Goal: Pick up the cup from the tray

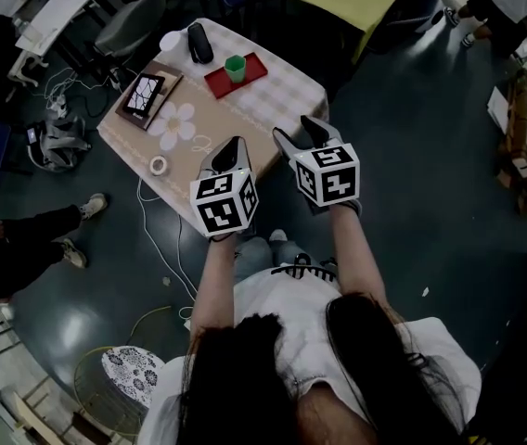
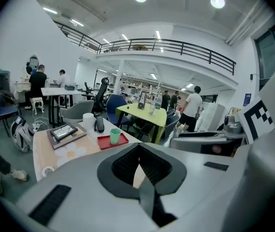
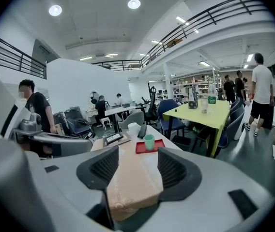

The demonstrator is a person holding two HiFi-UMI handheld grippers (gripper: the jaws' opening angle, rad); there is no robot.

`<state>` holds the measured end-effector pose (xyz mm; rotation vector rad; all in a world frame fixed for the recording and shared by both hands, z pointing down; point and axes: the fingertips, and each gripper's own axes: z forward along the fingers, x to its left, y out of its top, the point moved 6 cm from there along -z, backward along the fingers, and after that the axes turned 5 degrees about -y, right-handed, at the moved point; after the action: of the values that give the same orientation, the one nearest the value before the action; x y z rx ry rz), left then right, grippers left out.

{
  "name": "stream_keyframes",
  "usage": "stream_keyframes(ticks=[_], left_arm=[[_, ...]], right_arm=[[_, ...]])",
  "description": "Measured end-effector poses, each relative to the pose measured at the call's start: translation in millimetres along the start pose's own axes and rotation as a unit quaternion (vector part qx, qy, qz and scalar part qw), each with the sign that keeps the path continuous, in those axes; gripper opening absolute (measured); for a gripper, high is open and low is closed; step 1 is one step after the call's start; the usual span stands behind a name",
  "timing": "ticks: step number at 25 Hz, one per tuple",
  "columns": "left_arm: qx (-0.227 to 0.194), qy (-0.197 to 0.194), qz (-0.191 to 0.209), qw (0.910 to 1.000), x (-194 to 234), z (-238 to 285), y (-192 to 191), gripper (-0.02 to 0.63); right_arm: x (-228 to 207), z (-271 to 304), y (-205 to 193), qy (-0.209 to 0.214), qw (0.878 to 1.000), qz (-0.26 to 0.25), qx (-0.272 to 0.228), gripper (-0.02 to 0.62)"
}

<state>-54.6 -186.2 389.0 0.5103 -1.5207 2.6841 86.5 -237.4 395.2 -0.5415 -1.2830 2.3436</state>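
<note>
Well short of the small green plastic cup (image 1: pixel 235 68), right gripper (image 1: pixel 301 131), jaws apart and empty, and left gripper (image 1: pixel 230 146), jaws together, are hovering before the reach.

No readable txt, labels, brands or nos. in any view

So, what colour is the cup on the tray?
Green cup, clearest in the right gripper view.

I faced a yellow-green table (image 3: pixel 210 111) on a dark, glossy floor (image 1: pixel 412 193). Blue chairs (image 3: pixel 169 112) stood beside it and a white desk (image 2: pixel 60 91) well to its left. A railed balcony (image 2: pixel 176 47) ran above and behind it, with round ceiling lights (image 3: pixel 134 4) overhead.
</note>
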Motion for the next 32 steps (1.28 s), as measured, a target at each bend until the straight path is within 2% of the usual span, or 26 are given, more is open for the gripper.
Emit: stream_keyframes(ticks=[8,22,32], left_arm=[[-0.003,0.022,-0.005,0.9997,18.5,15.0,9.8,0.005],[0.01,0.024,-0.013,0.9996,61.9,67.5,41.4,0.005],[0.029,0.026,-0.029,0.9988,103.9,114.2,55.4,0.005]], right_arm=[[-4.6,24.0,7.4,0.017,1.0,-0.009,0.002,0.261],[-9.9,90.5,36.4,0.033,0.999,-0.027,-0.001,0.311],[-11.5,163.3,49.4,0.043,0.996,-0.067,0.039,0.34]])
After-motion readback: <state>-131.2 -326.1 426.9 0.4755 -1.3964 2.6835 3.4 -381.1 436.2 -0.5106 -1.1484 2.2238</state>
